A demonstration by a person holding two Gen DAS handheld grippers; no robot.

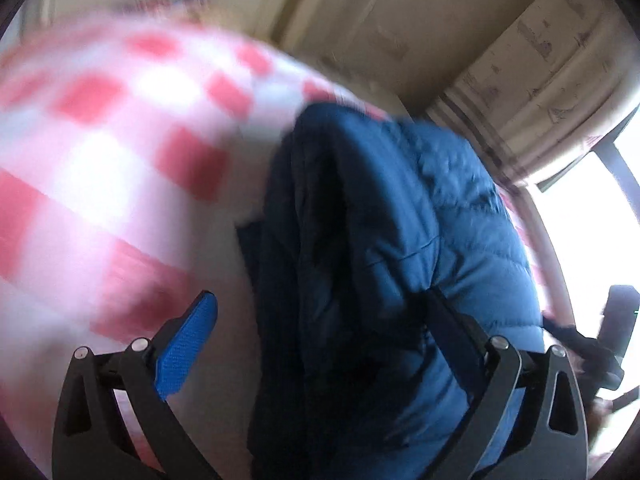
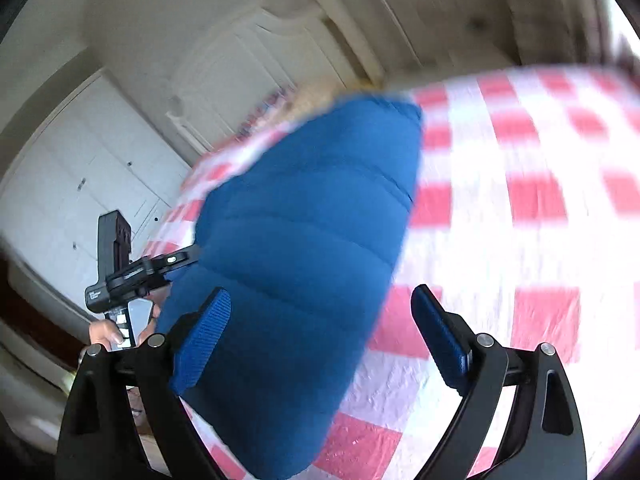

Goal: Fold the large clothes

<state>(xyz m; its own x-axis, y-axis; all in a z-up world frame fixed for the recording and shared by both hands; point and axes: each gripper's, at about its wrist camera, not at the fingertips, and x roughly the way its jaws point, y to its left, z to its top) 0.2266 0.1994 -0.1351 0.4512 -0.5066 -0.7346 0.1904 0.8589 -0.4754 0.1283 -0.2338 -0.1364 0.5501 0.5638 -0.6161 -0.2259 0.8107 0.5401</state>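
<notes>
No readable text, small white label on the left gripper (image 2: pixel 132 276) too blurred

A red-and-white checked bedspread (image 2: pixel 520 208) covers the bed and fills the right wrist view from 1 to 5 o'clock; in the left wrist view the same bedspread (image 1: pixel 100 152) spreads blurred from 8 to 11 o'clock. White wardrobe doors (image 2: pixel 80 168) with small dark knobs stand at 9 o'clock in the right wrist view, and a white panelled headboard (image 2: pixel 248 64) rises at 11 o'clock. In the left wrist view a pale patterned curtain (image 1: pixel 552 68) hangs at 2 o'clock beside a bright window (image 1: pixel 592 232) at 3 o'clock
</notes>
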